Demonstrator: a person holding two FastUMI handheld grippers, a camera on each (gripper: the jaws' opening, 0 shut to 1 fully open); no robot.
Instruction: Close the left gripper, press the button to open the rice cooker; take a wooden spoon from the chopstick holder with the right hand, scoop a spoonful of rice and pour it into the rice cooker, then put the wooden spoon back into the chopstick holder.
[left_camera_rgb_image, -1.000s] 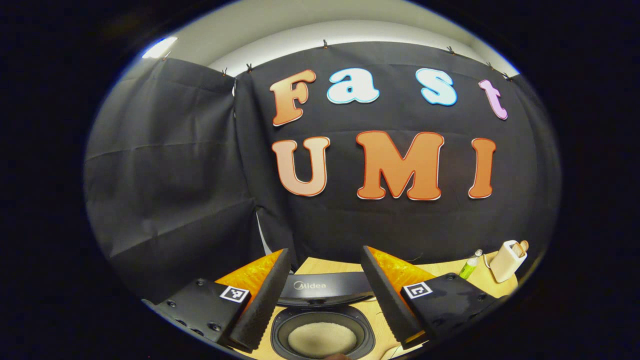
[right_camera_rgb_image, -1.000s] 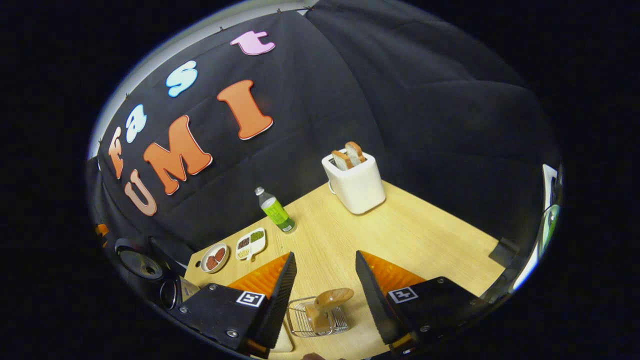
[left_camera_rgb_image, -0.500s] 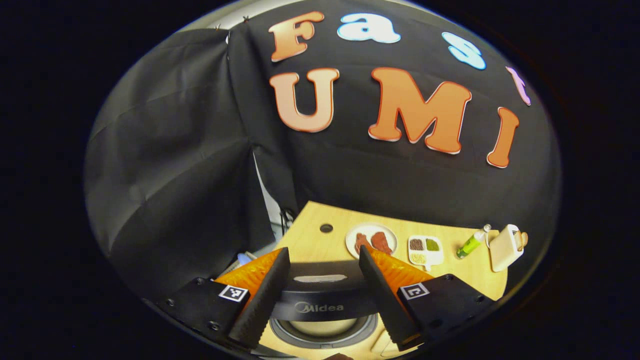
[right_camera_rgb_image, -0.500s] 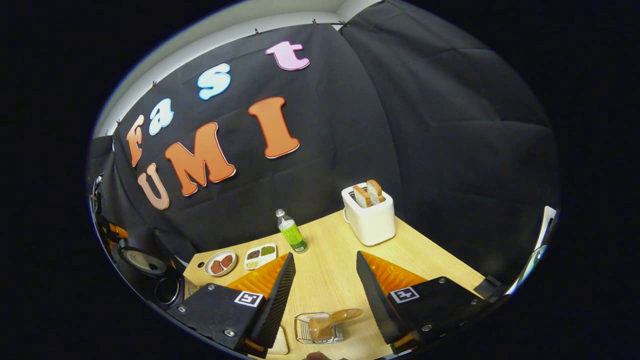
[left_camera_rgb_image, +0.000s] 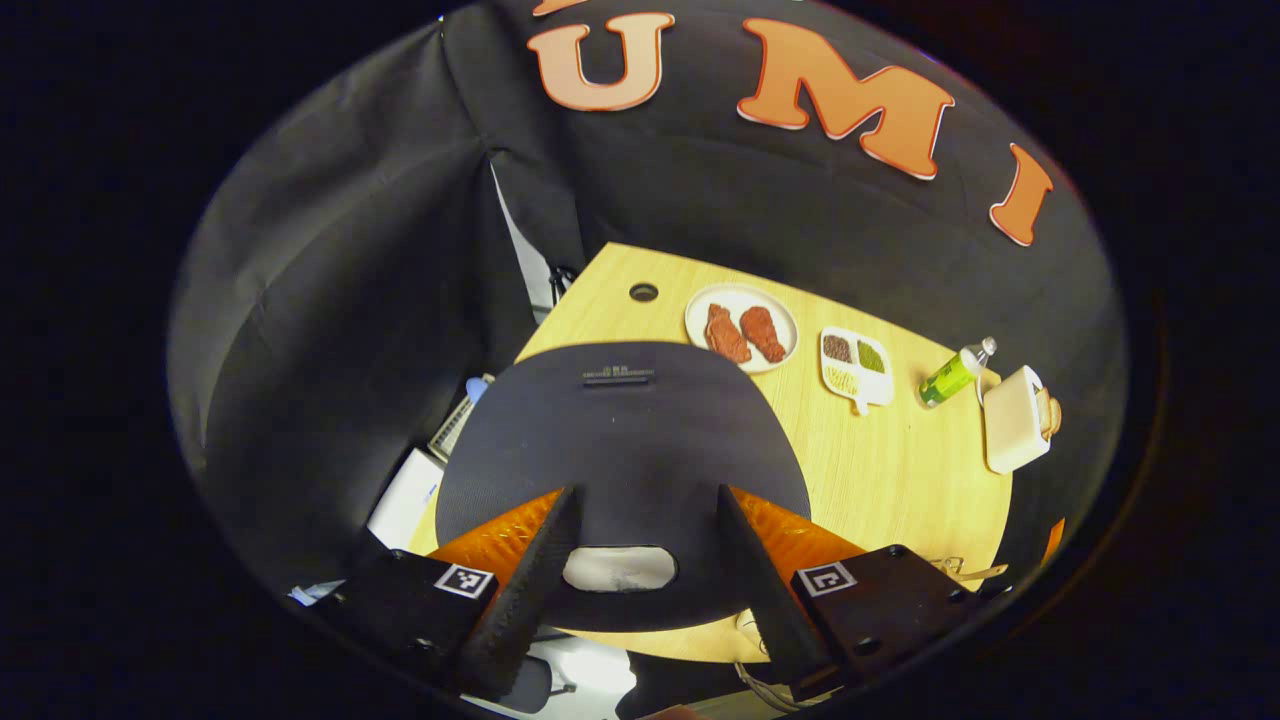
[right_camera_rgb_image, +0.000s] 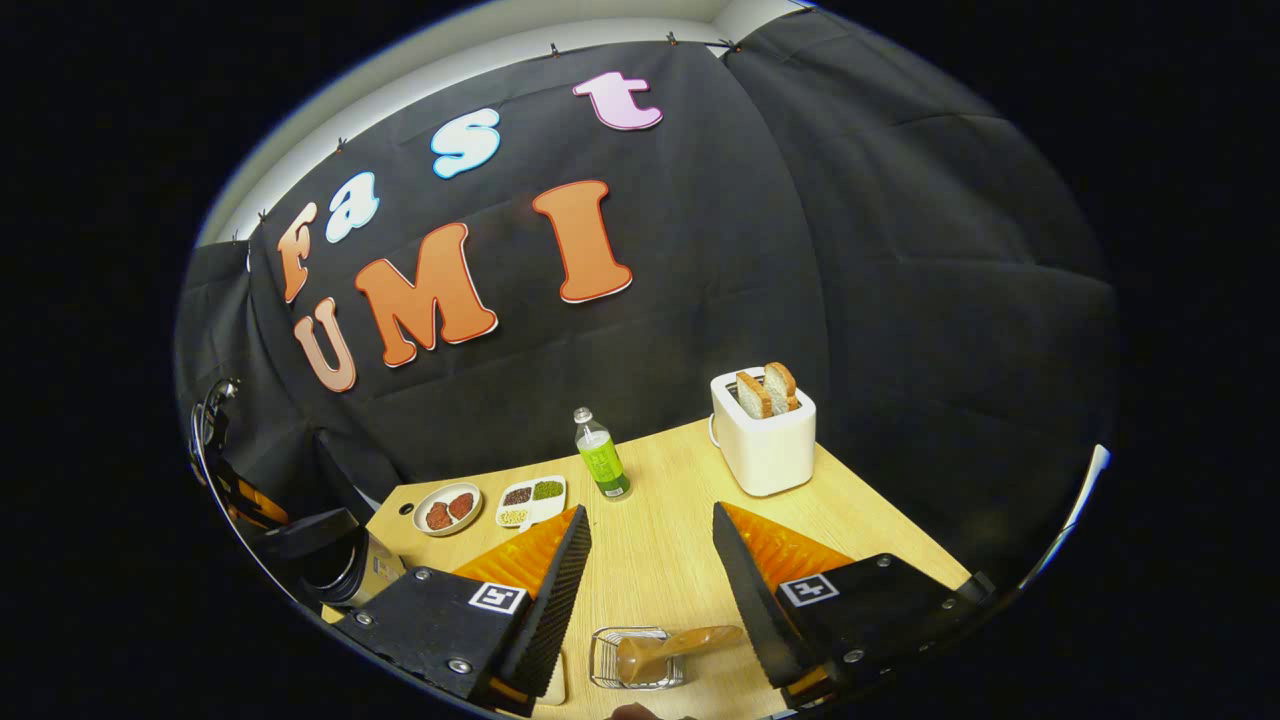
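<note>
Near the desk's (right_camera_rgb_image: 850, 500) front edge, the chopstick holder (right_camera_rgb_image: 637, 657) with the wooden spoon (right_camera_rgb_image: 672, 645) sits between the right gripper's (right_camera_rgb_image: 650, 590) wide-open, empty fingers. The left gripper's (left_camera_rgb_image: 640, 560) fingers, also apart and empty, flank the closed rice cooker's (left_camera_rgb_image: 620, 440) button (left_camera_rgb_image: 619, 568).

The left claw (left_camera_rgb_image: 635, 560) at the bottom of the left gripper view has two wedge-shaped fingers with ribbed inner faces on black blocks, each carrying a square black-and-white marker and small screws. The right claw (right_camera_rgb_image: 640, 590) in its own view has the same build.
</note>
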